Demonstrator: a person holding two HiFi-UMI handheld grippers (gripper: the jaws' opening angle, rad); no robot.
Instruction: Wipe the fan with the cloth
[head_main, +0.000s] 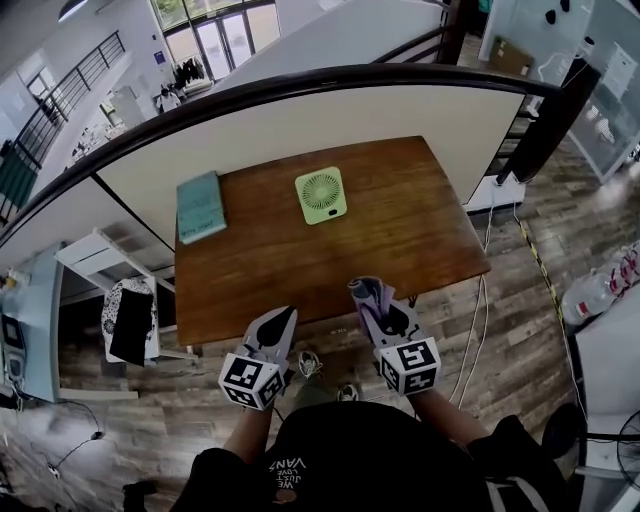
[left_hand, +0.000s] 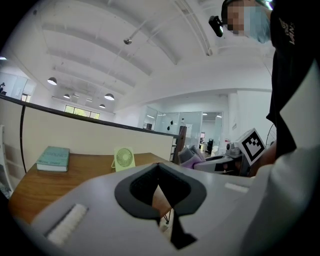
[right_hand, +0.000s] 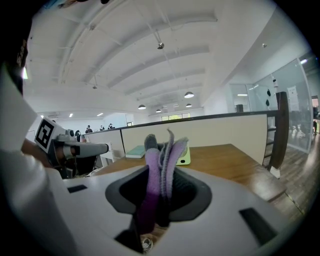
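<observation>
A small green fan (head_main: 321, 194) is standing upright toward the far middle of the bench (head_main: 420, 250), its round grille facing the person and nothing touching it. It is looking like light plastic on a narrow base, so a wiping push is likely to slide or tip it. The thin grille ribs are probably calling for gentle pressure. The stiff square frame around the grille, at its side or top edge, is appearing the safest place to steady it.

The right gripper (head_main: 372, 302) is clamping a purple cloth (right_hand: 149, 180) between its jaws, with soft folds sticking out past the tips. The cloth is limp and will shape itself to the grille, though loose ends could be catching in the ribs. The left gripper (head_main: 283, 318) is hovering beside it with its jaws closed on nothing, free to brace the fan.

Both grippers are hanging at the near edge of the bench, well apart from the fan, with bare wood lying between. A teal book (head_main: 201, 206) is resting near the far left corner, clear of the fan. A pale partition (head_main: 300, 130) is running just behind the far edge, limiting room for reaching around the back of the fan, while the bench's right side is lying open.
</observation>
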